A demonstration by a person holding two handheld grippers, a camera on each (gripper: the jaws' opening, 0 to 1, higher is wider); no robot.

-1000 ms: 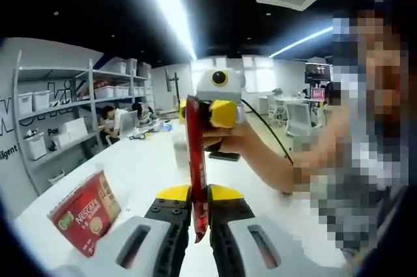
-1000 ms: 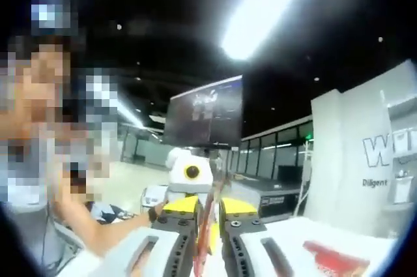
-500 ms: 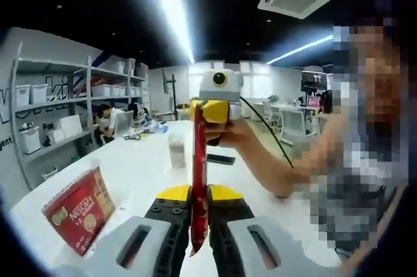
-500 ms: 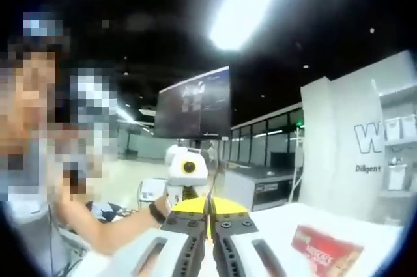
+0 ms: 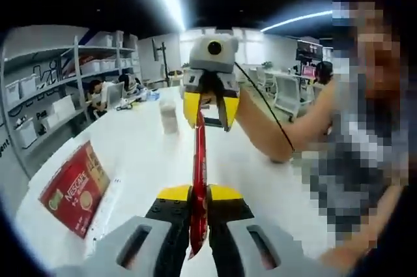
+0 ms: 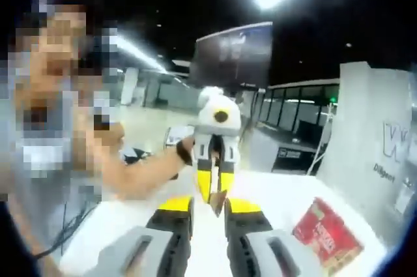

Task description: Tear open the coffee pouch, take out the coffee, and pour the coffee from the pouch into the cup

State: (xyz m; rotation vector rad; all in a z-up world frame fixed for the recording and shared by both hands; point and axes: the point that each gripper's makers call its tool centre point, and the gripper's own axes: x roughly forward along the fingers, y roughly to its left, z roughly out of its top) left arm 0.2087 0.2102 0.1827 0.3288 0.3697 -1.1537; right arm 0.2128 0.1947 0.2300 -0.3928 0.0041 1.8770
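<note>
L tool clamped on lower end of the long red coffee stick pouch, pouch running up and away from it over the white worktop. Looks like an anchor grip so the far end can be ripped against it. R tool sits at the pouch's top end w/ yellow tips spread; in right gripper view its jaws are parted and a small torn-looking pouch end sits in the gap between R tool and L tool. Can't tell if top is fully torn off. Red Nescafe box lies off to the side on worktop, further back a clear plastic cup stands well apart from the pouch, nothing poured yet
</note>
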